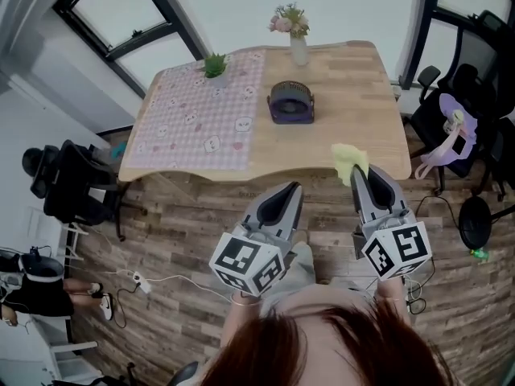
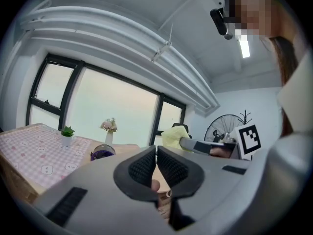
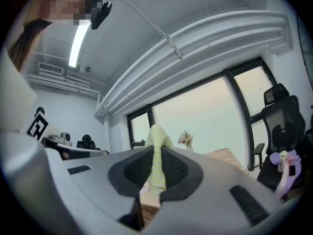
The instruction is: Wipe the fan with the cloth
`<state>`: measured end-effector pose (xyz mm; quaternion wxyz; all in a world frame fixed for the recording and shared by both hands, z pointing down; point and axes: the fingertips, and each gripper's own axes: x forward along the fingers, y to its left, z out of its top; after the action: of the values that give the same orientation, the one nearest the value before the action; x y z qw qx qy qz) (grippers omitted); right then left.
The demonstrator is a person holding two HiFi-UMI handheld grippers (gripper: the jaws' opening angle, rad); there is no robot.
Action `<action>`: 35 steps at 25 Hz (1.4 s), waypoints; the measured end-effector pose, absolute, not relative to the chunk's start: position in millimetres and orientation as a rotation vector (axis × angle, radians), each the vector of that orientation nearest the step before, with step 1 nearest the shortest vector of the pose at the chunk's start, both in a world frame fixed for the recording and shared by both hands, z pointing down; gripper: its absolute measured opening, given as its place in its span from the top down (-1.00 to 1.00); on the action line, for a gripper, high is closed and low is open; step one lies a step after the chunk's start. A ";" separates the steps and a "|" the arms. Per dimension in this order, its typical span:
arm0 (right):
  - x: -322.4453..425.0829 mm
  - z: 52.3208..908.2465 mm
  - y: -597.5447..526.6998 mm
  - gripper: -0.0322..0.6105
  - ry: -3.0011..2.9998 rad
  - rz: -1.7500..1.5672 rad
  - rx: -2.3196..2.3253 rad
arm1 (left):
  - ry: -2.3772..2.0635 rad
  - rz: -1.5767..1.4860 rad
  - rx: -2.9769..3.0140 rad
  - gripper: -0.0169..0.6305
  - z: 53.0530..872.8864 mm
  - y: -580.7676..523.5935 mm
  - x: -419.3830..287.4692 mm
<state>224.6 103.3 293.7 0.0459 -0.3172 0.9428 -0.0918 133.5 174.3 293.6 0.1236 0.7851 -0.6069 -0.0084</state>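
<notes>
Right gripper (image 1: 358, 174): clenched on the yellow cloth (image 1: 346, 158), seen over the table's (image 1: 354, 87) near edge. Left gripper (image 1: 293, 190): jaws together, empty. Fan (image 1: 290, 103): mid-table, apart from both.

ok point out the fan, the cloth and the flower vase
fan (image 1: 290, 103), head view, middle of its dark round grille
cloth (image 1: 349, 161), head view, middle of the loose yellow bunch
flower vase (image 1: 298, 51), head view, its white body
</notes>
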 end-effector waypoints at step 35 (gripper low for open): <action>52.1 323.6 -130.6 0.78 2.997 -0.269 -1.155 | -1.756 0.067 2.175 0.89 337.5 -67.6 -67.4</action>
<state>52.1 -130.6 323.6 -0.0410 -0.3581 0.9291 -0.0833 -67.4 -67.6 337.5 0.1717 0.7664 -0.6186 0.0237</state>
